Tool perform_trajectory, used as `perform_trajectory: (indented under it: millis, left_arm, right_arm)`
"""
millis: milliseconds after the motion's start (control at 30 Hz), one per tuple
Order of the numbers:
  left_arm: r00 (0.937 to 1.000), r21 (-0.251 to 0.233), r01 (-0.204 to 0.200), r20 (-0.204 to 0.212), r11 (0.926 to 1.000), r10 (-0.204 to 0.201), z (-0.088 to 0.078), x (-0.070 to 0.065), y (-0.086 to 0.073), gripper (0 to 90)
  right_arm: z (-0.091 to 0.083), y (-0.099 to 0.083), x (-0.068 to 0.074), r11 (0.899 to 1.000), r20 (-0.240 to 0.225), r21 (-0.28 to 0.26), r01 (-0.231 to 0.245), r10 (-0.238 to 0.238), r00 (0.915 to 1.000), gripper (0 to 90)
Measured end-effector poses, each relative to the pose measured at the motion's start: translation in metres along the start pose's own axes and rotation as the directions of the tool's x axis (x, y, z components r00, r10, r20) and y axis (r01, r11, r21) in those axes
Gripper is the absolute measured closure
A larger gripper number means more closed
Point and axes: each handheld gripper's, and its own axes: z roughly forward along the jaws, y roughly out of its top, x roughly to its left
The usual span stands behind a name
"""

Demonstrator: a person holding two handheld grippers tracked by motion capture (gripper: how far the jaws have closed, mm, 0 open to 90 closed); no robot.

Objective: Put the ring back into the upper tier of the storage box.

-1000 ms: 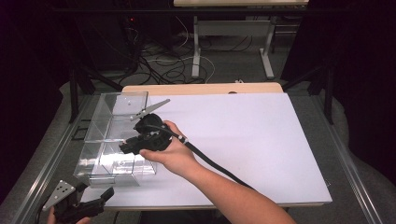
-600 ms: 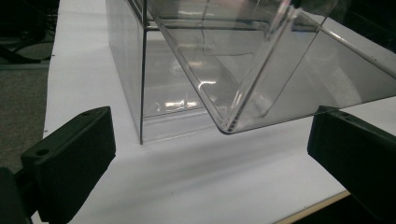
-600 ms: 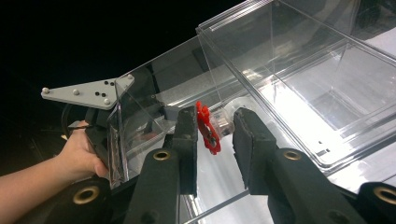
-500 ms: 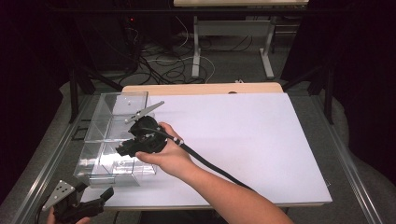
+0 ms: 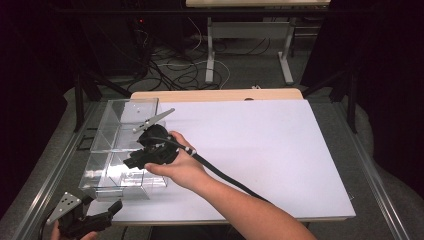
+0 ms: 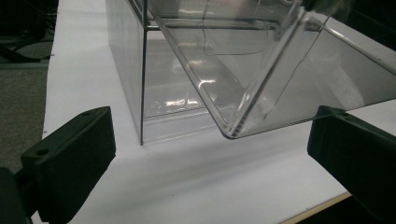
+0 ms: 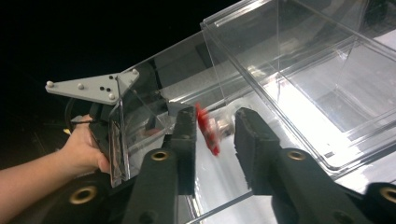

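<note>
The right tool (image 5: 131, 162) is black with a thick black cable; the left tool (image 5: 111, 211) carries a grey three-cornered plate with screws. Both forearms are bare.

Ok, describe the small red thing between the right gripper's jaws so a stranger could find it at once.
Start at the clear plastic divided bin on the left side of the white table, where the right gripper reaches over its near compartments. Between that gripper's black jaws is a small red object, blurred, above the bin's clear floor. It is the one bright red thing among clear plastic and black parts.
</note>
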Motion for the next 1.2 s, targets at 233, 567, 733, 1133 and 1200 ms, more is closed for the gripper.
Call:
perform_trajectory:
  millis: [233,567,733,1133,1200]
  left_arm:
    - [1.0000,0.001,0.000,-0.003,1.0000,0.000,0.000,0.000,0.000,1.3]
    - [1.0000,-0.005,0.004,-0.005,1.0000,-0.004,0.000,0.000,-0.001,1.3]
    - [0.9999,0.009,-0.014,-0.004,0.9999,0.014,0.001,0.001,0.000,1.3]
    - [0.9999,0.006,-0.009,-0.004,0.9999,0.009,0.001,0.000,-0.001,1.3]
    - [0.9999,0.007,-0.010,-0.005,0.9999,0.010,0.001,0.000,-0.001,1.3]
  right_arm:
    - [-0.008,0.003,0.005,0.999,-0.005,-0.031,0.024,-0.024,0.9997,59.9]
    - [-0.025,-0.001,0.010,0.998,0.004,-0.055,0.044,-0.044,0.9990,53.3]
    - [-0.040,-0.006,0.008,0.994,0.029,-0.089,0.069,-0.066,0.9974,49.6]
    - [-0.069,-0.030,-0.007,0.991,0.129,-0.117,0.071,-0.056,0.9901,42.9]
    - [-0.076,-0.035,-0.009,0.989,0.153,-0.132,0.068,-0.047,0.9870,40.7]
